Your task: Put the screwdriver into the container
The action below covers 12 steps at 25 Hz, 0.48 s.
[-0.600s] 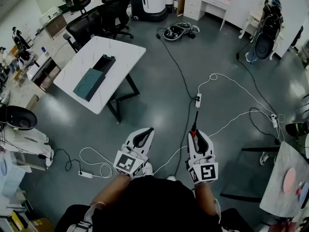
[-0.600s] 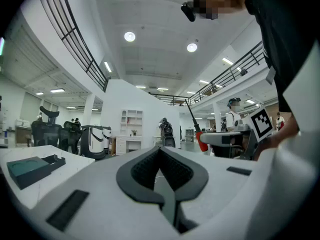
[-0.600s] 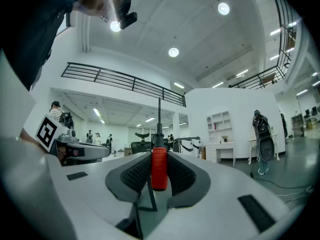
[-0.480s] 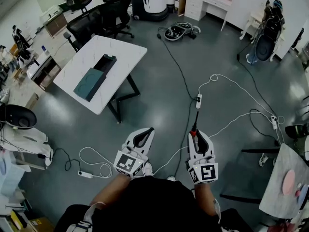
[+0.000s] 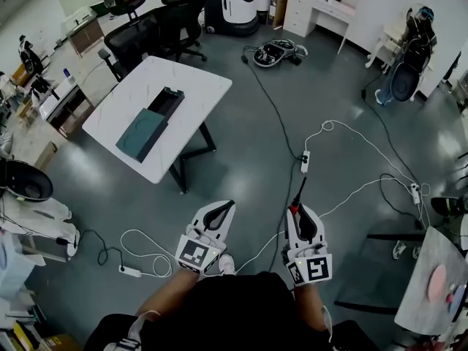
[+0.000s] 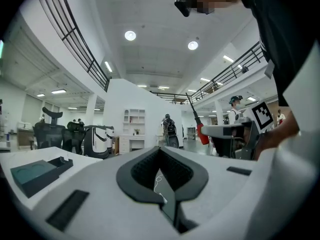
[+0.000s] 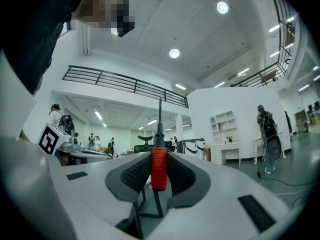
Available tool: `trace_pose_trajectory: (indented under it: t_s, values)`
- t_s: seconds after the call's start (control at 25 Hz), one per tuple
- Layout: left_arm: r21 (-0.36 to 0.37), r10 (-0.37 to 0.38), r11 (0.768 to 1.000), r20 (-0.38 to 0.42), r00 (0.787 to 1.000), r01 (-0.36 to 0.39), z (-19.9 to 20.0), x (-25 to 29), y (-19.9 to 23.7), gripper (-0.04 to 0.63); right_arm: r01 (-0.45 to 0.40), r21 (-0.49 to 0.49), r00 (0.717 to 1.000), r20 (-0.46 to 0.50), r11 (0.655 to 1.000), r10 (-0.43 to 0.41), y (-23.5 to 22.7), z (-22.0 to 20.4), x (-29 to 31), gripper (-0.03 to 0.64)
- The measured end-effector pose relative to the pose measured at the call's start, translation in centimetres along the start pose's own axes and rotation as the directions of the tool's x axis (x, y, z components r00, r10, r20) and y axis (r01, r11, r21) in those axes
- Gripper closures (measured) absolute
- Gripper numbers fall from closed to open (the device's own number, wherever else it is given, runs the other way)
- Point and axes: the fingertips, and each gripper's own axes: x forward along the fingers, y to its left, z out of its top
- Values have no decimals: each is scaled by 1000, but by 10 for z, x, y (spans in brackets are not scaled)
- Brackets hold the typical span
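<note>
The screwdriver (image 5: 295,210) has a red handle and a thin black shaft that points forward over the floor. My right gripper (image 5: 300,212) is shut on the handle (image 7: 159,167), which stands upright between the ribbed pads (image 7: 134,173). My left gripper (image 5: 221,212) is beside it, shut, with nothing between its jaws (image 6: 161,156). The container (image 5: 148,125) is a long dark teal open box lying on a white table (image 5: 186,79), well ahead and to the left of both grippers. In the left gripper view the container (image 6: 34,172) is at the lower left, and the held screwdriver (image 6: 202,133) shows at the right.
White cables and power strips (image 5: 305,161) trail over the grey floor between me and the table. The table stands on black legs (image 5: 191,148). Office chairs (image 5: 157,28) and white machines (image 5: 232,2) stand behind it. Another table (image 5: 433,284) is at the right edge.
The table and container have slid slightly down and right in the head view, and both grippers sit a little lower in it. The right gripper's hold on the screwdriver is unchanged.
</note>
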Motion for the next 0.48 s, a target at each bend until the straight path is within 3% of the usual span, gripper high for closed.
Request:
trace_pose_trajectory:
  t_s: [0.48]
  values:
    - [-13,26,1000,30,999,-25,10,22,40,591,-46,-12,998,41,999,47,-6,9,51,506]
